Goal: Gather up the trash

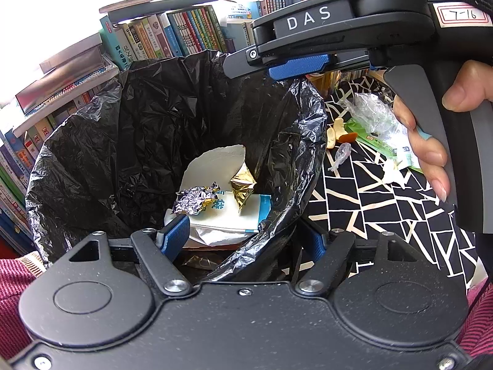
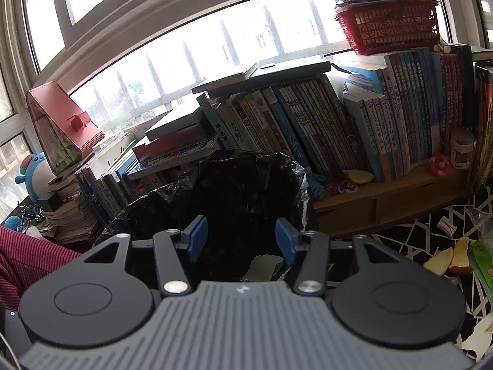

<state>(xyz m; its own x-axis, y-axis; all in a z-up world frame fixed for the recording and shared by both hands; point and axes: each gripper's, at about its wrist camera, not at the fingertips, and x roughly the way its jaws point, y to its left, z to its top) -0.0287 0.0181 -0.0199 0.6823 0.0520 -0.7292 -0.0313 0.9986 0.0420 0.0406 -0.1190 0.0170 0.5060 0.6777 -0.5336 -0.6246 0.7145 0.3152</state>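
A bin lined with a black trash bag [image 1: 148, 141] fills the left wrist view. Inside lie a crumpled silver foil [image 1: 195, 199], a gold wrapper [image 1: 243, 186], a white and blue packet [image 1: 237, 215] and white paper [image 1: 212, 163]. My left gripper [image 1: 246, 240] is open and straddles the bag's near rim, one finger inside and one outside. My right gripper [image 1: 295, 67] hovers over the bin's far rim, held by a hand [image 1: 431, 141]. In the right wrist view the right gripper [image 2: 241, 240] is open and empty above the black bag [image 2: 246, 185].
To the right, a black and white patterned cloth [image 1: 369, 209] carries fruit peel [image 1: 331, 132], clear plastic [image 1: 369, 114], a green packet [image 1: 382, 145] and tissue [image 1: 394, 169]. Rows of books [image 2: 339, 123] and a red basket [image 2: 391, 27] stand behind the bin. Peel [image 2: 446, 259] lies at the right.
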